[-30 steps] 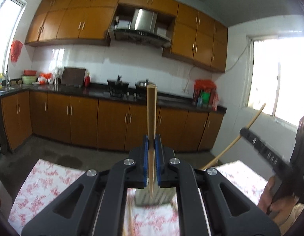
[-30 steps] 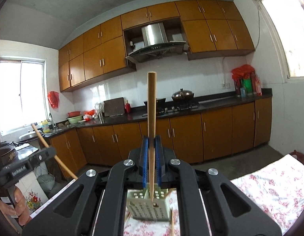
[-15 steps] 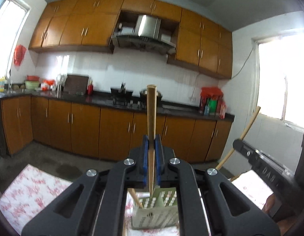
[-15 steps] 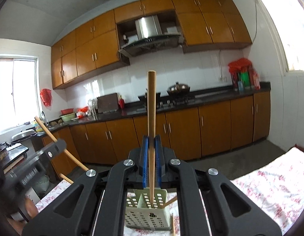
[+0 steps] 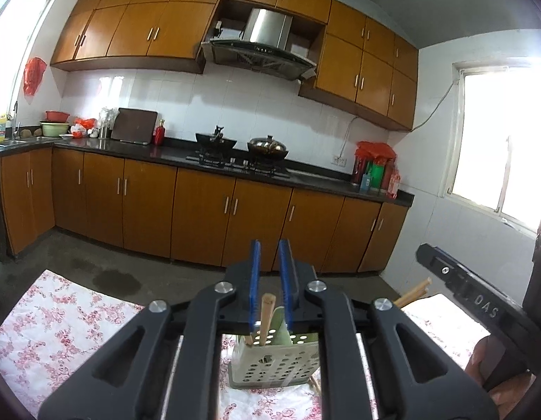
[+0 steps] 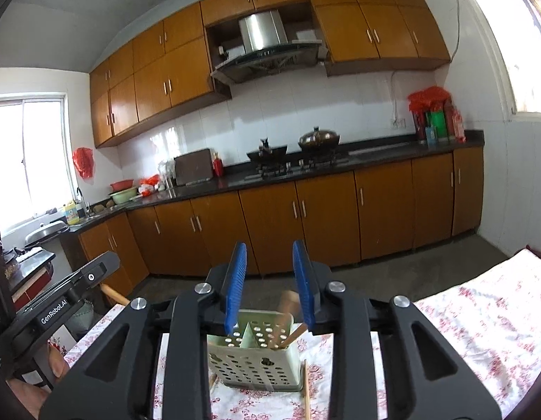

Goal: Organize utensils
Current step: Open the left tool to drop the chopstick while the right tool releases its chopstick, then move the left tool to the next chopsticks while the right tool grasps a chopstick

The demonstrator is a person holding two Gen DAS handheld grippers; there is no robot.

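From the left wrist, a pale green perforated plastic utensil holder (image 5: pixel 275 360) stands on the floral-clothed surface (image 5: pixel 60 329) below the left gripper (image 5: pixel 270 280); its blue fingers (image 5: pixel 253 280), just opened slightly, grip nothing above a wooden chopstick (image 5: pixel 265 318) in the holder. From the right wrist, the right gripper (image 6: pixel 270 280), its fingers (image 6: pixel 235 287) just parted wider, has released another wooden chopstick (image 6: pixel 286 315) into the holder; a third (image 6: pixel 305 385) lies alongside.
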